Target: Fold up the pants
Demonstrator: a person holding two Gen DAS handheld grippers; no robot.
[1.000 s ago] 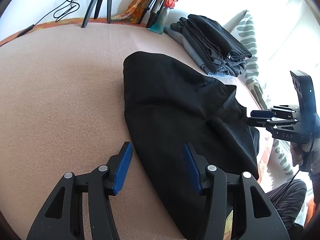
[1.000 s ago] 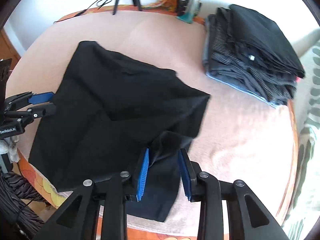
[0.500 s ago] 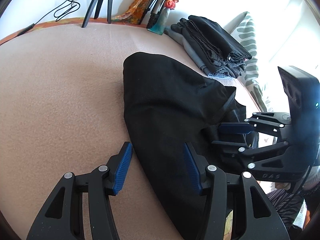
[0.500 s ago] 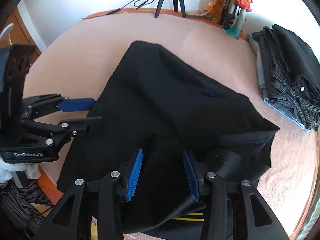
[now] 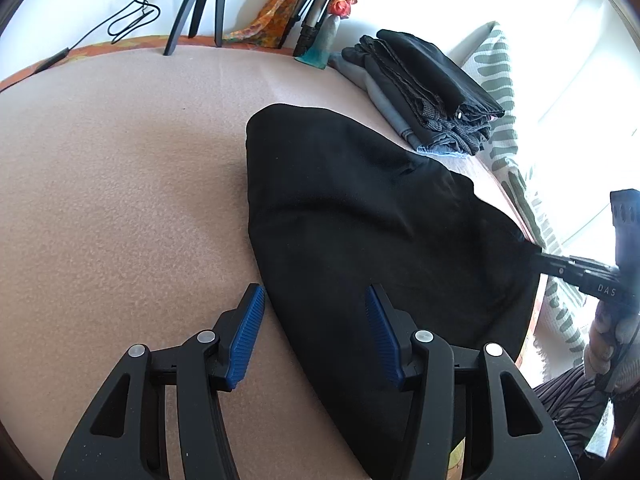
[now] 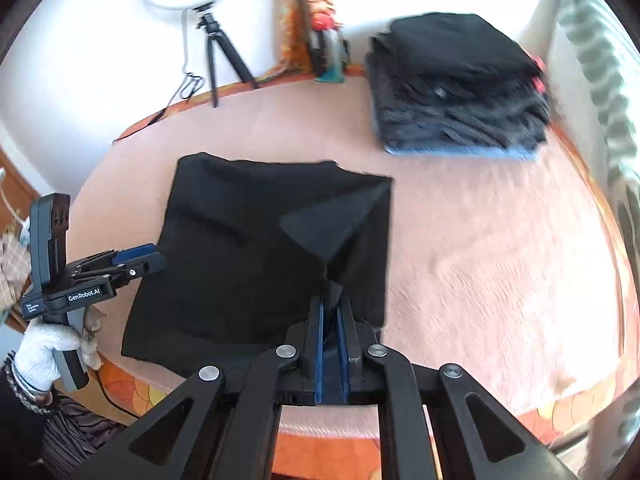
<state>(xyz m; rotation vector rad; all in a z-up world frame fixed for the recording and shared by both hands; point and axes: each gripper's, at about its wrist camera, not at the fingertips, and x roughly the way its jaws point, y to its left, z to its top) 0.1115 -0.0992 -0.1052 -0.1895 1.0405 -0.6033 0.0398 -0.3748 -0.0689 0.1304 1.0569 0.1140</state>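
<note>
On the pink blanket, black pants are lying partly folded at centre, one corner flap turned over toward 2 o'clock. The right gripper is closing at 6 o'clock, its blue pads pinching a peak of pants fabric between them. The left gripper is sitting with jaws apart, straddling the pants' near edge, nothing gripped. A stack of folded clothes is resting at 1 o'clock.
</note>
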